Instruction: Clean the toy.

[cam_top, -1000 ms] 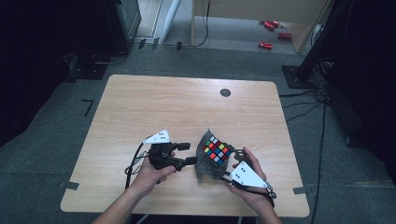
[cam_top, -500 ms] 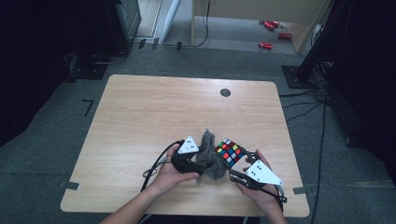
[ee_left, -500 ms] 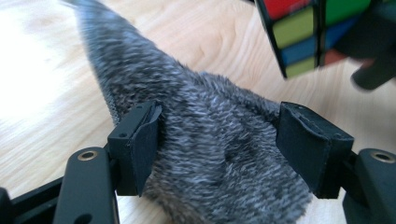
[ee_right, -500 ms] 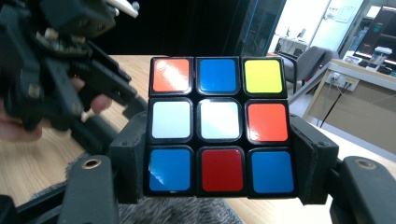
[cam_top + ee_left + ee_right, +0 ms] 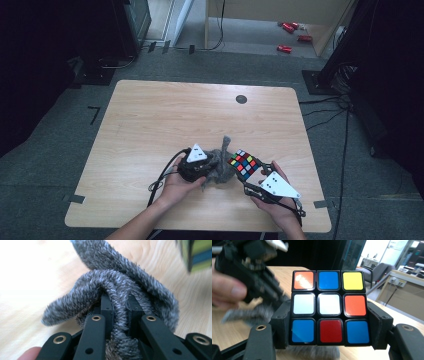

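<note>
The left fingers [image 5: 117, 307] pinch a fold of the gray cloth [image 5: 120, 282]. The right fingers [image 5: 329, 322] squeeze the cube [image 5: 329, 307] between them. If the cloth tugs hard, the cube could slip out and drop.

a pale wooden table [image 5: 150, 125] carries a grey fuzzy cloth [image 5: 220, 167].

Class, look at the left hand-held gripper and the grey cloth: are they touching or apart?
Touching. In the left gripper view, the left hand-held gripper has just closed its jaws on a fold of the grey cloth, with the fabric pinched between them.
</note>
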`<state>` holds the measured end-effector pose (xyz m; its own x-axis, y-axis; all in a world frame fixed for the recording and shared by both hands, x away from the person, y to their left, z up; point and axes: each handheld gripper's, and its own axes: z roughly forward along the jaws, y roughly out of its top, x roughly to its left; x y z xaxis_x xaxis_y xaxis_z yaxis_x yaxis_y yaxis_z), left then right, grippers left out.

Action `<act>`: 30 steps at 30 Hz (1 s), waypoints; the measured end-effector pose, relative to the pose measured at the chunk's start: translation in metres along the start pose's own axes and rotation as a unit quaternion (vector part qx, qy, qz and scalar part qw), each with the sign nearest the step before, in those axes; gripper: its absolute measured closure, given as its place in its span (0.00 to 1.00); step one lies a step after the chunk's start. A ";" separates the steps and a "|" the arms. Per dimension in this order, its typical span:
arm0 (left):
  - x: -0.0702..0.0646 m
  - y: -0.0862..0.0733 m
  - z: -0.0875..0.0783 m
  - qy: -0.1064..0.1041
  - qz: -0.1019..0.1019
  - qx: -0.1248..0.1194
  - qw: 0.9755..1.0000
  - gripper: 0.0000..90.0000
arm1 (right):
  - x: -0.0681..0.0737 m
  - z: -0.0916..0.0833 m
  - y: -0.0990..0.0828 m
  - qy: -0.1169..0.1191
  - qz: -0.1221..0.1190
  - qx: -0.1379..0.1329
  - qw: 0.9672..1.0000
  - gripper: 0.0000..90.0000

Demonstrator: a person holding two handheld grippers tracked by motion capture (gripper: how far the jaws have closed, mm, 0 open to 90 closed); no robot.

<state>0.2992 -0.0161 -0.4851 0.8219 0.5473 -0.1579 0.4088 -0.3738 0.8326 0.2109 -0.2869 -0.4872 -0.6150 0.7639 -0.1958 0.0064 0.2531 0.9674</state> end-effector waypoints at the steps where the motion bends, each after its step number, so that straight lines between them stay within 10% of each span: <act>1: 0.004 0.001 -0.008 -0.007 -0.006 -0.016 1.000 0.91 | 0.002 0.001 -0.001 0.003 0.002 0.002 1.000 0.39; 6: 0.012 0.008 -0.037 -0.067 -0.023 -0.079 0.994 0.92 | 0.011 0.010 -0.001 0.030 -0.003 0.005 1.000 0.39; 13: 0.006 0.009 -0.052 -0.178 -0.031 -0.139 0.974 0.92 | 0.024 0.021 0.003 0.058 -0.019 0.002 0.998 0.39; 19: 0.002 0.008 -0.057 -0.220 -0.032 -0.154 0.963 0.91 | 0.033 0.029 0.004 0.072 -0.035 0.010 0.997 0.39; 30: 0.016 0.000 -0.061 -0.201 -0.050 -0.136 0.969 0.90 | 0.038 0.031 0.011 0.080 -0.065 0.003 0.995 0.39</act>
<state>0.2885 0.0384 -0.4549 0.8940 0.2146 -0.3933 0.4195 -0.0928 0.9030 0.2118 -0.2368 -0.4887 -0.7279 0.6213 -0.2900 -0.0765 0.3468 0.9348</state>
